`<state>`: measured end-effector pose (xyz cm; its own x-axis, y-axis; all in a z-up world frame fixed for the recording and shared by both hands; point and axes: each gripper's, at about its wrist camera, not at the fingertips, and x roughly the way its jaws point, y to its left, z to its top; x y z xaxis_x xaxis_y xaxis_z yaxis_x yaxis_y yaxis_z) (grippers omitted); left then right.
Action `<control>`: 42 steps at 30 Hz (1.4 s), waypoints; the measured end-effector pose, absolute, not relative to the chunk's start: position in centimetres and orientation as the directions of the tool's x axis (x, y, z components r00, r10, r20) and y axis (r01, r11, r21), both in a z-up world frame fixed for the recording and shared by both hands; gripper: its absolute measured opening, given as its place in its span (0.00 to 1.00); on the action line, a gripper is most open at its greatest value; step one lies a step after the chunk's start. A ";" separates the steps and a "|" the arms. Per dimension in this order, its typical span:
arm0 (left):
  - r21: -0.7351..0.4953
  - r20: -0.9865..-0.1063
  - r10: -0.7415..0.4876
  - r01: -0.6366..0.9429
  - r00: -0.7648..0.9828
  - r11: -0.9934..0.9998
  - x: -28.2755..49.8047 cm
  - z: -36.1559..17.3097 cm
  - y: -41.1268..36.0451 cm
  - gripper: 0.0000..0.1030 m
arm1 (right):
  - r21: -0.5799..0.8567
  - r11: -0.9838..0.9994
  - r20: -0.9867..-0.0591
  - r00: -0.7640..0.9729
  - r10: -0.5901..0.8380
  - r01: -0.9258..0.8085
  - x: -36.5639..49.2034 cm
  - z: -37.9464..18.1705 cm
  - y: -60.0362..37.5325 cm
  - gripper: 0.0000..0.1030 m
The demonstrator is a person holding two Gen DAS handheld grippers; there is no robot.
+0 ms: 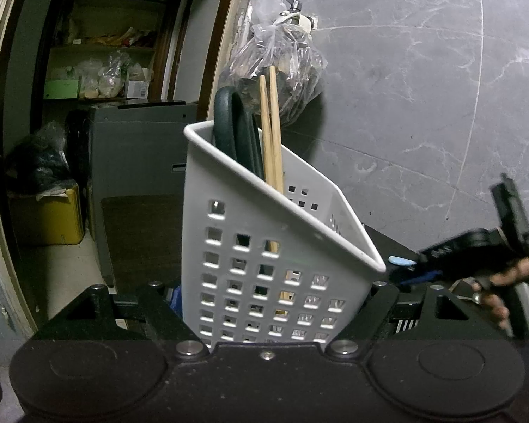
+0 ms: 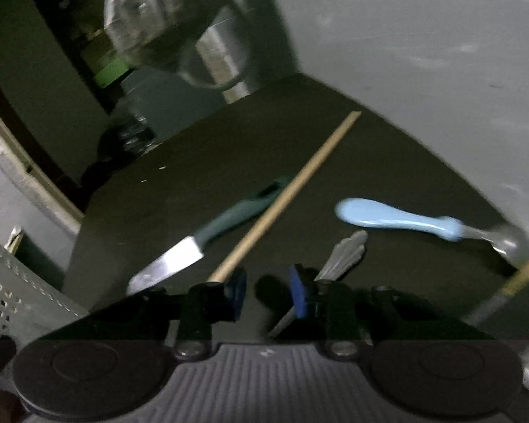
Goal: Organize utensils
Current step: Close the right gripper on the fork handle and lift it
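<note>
In the left wrist view a white perforated basket (image 1: 264, 246) stands tilted between the fingers of my left gripper (image 1: 264, 303), which is shut on its sides. Two wooden chopsticks (image 1: 272, 130) and a dark green utensil handle (image 1: 234, 130) stick out of it. My right gripper (image 1: 411, 275) comes in low from the right, held by a hand. In the right wrist view my right gripper (image 2: 268, 294) hovers open over the dark table (image 2: 180, 190), with nothing between its blue pads (image 2: 299, 294). A green-handled knife (image 2: 208, 236), one chopstick (image 2: 292, 190), a silver utensil handle (image 2: 345, 252) and a light-blue-handled spoon (image 2: 395, 218) lie ahead of it.
A grey marbled wall (image 1: 423, 105) backs the table, with a plastic bag (image 1: 282, 67) hanging on it. A steel pot (image 2: 222, 56) stands at the table's far end. Another utensil with a yellowish handle (image 2: 518, 278) lies far right. The basket (image 2: 7, 296) shows at the lower left.
</note>
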<state>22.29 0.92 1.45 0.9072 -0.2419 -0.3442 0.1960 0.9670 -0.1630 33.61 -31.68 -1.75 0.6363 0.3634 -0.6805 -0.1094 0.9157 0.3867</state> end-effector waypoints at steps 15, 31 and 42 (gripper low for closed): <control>-0.164 -0.344 -0.242 0.196 0.907 0.967 22.2 1.5 0.9 0.79 | 0.127 0.956 -0.705 0.654 0.275 -0.265 23.6 0.2 -31.5 0.62; -0.164 -0.344 -0.242 0.196 0.907 0.967 22.2 1.5 1.0 0.79 | -0.344 0.543 -0.821 0.526 0.222 -0.766 22.0 0.0 -25.4 0.40; -0.164 -0.344 -0.242 0.196 0.907 0.967 22.2 1.5 0.9 0.79 | -0.140 0.652 -0.830 0.448 0.333 -0.745 26.5 -0.5 -26.8 0.29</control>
